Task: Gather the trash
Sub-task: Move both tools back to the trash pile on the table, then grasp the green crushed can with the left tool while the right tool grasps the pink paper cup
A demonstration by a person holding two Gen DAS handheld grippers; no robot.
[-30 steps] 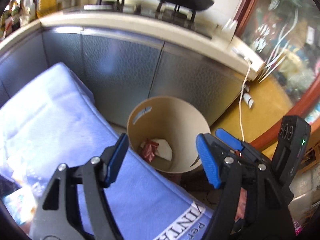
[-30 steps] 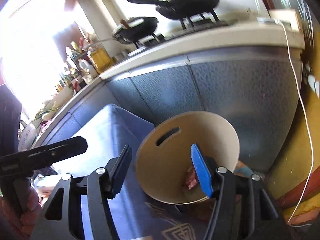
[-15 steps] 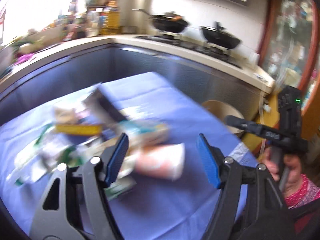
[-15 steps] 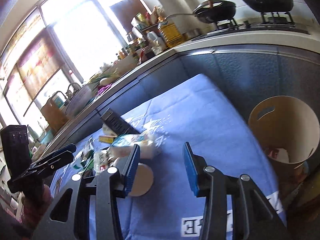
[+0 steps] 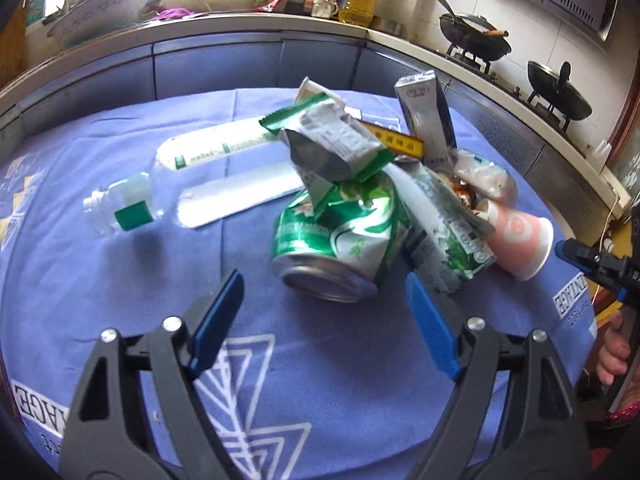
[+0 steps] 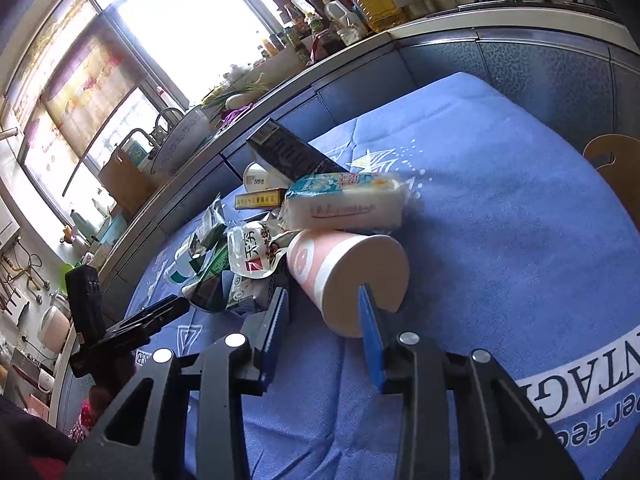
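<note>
A: Trash pile (image 5: 372, 184) sat mid-table on the blue cloth (image 5: 120, 280) — crushed can (image 5: 340, 240), wrappers, bottle (image 5: 160, 184), pink cup (image 6: 344, 276) on its side. A second earlier both cameras were staring into the bin (image 6: 616, 168); by now they'd swung back over the pile.

B: So next round. Anything grabbed?

A: Nope. Left gripper (image 5: 324, 320) had just spread wider, nothing between its fingers, can just ahead. Right gripper (image 6: 324, 320) had been narrowing around the cup's base, pads not clearly pressing yet.

B: Cup goes next, I'd guess.
</note>
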